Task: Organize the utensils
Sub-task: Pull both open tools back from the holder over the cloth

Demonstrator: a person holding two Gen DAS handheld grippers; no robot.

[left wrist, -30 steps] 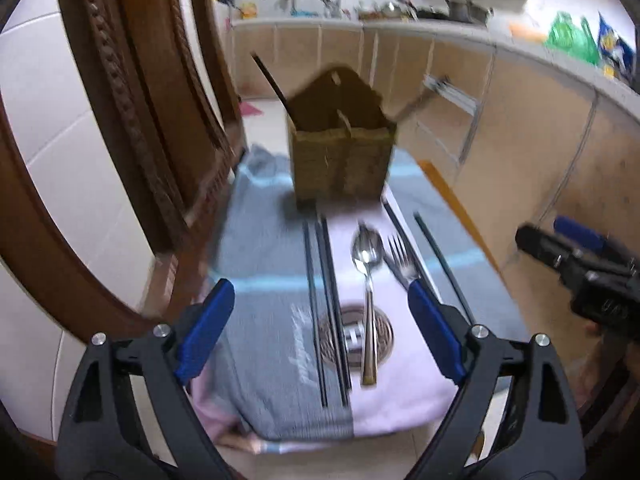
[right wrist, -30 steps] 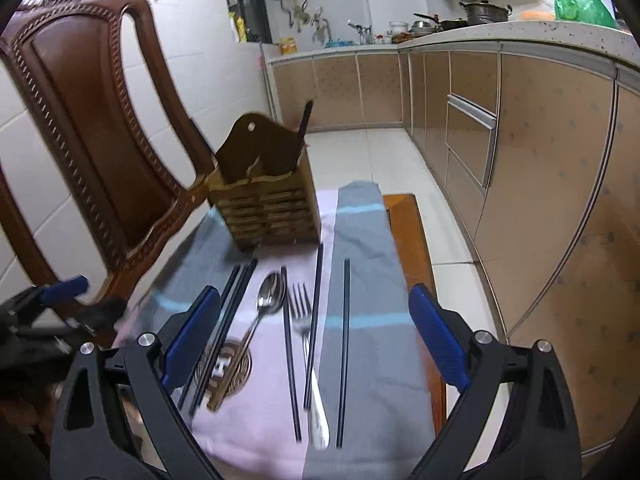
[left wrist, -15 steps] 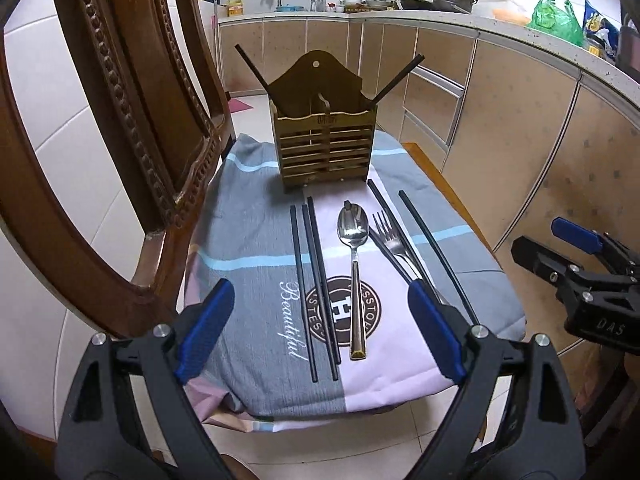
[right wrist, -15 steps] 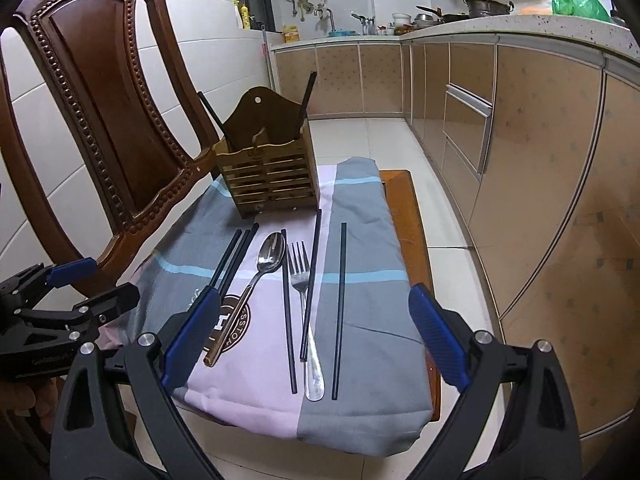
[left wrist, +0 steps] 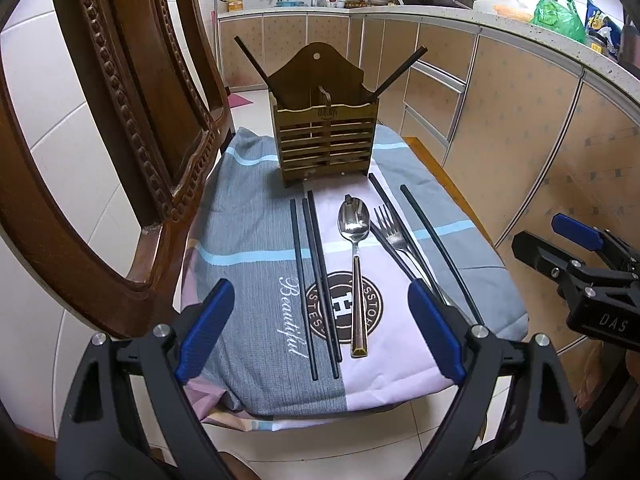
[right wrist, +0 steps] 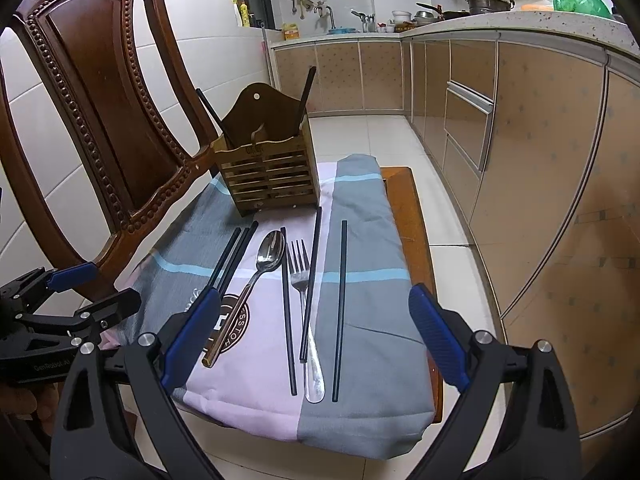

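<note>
Kitchen cloth (left wrist: 248, 240) is laid with stiff, slippery chopsticks (left wrist: 316, 280); mid-shaft should be pinched. Left gripper (left wrist: 320, 328) and right gripper (right wrist: 316, 332) are seen open, empty.

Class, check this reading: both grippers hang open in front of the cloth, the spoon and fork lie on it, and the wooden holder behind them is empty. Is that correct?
One detail is wrong: the wooden holder is not empty. The left wrist view shows two black chopsticks leaning out of it. The left gripper and right gripper hang open, and the spoon and fork lie on the cloth.
</note>
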